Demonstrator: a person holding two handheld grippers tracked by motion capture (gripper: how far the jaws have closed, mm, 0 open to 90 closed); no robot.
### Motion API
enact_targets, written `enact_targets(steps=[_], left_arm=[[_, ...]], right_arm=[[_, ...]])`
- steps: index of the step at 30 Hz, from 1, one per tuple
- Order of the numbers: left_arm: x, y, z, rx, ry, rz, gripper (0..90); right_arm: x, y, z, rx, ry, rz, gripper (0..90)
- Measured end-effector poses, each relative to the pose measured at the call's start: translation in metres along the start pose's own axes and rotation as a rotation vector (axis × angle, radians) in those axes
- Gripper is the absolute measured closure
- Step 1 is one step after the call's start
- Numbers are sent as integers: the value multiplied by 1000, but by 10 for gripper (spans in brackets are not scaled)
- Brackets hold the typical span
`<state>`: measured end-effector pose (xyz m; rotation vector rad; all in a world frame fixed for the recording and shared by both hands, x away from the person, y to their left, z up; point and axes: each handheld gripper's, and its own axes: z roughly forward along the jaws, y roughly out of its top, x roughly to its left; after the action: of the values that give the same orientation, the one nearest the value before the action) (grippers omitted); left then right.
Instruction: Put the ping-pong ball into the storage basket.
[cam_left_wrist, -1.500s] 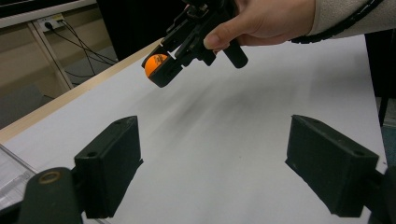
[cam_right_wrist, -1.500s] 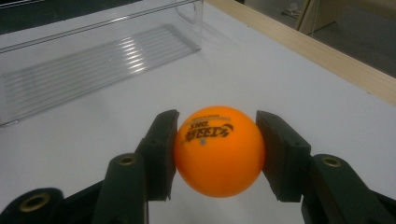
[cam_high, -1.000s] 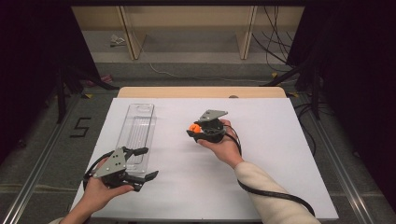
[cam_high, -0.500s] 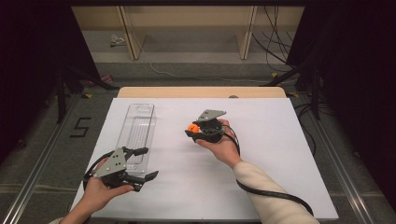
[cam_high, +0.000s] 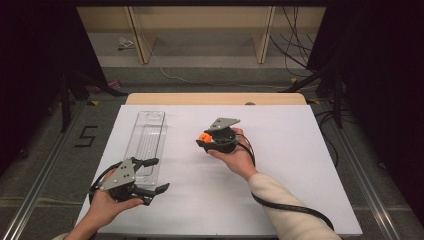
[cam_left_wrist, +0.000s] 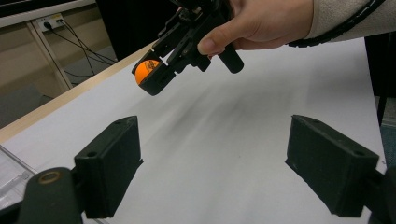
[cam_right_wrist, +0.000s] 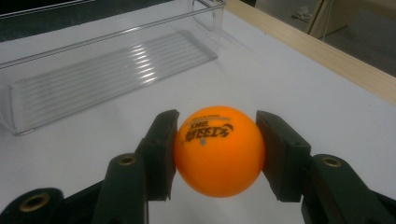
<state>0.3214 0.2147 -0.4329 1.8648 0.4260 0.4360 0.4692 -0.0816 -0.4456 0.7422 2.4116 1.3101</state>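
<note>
An orange ball (cam_right_wrist: 218, 150) with black print sits pinched between the two black pads of my right gripper (cam_right_wrist: 217, 154), which is shut on it. From above, that right gripper (cam_high: 205, 140) hovers over the middle of the white table, the ball (cam_high: 203, 136) at its left tip. In the left gripper view the ball (cam_left_wrist: 146, 70) shows ahead, held by the other gripper. My left gripper (cam_high: 155, 175) rests near the front left of the table, jaws spread wide with nothing between them (cam_left_wrist: 212, 163). A clear plastic tray (cam_high: 147, 137) lies lengthwise at the left, beside it.
The white tabletop (cam_high: 280, 165) has a wooden strip (cam_high: 215, 99) along its far edge. Beyond it are a floor with cables and wooden frame legs (cam_high: 262, 35). A black cable (cam_high: 290, 207) trails from the right hand. The clear tray (cam_right_wrist: 112, 70) holds nothing visible.
</note>
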Motion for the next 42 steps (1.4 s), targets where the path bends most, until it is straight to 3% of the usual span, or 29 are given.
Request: enact_targets(steps=[42], left_arm=[[0, 0, 0, 1, -1, 1, 174]], right_arm=[[8, 7, 6, -7, 17, -6, 515]])
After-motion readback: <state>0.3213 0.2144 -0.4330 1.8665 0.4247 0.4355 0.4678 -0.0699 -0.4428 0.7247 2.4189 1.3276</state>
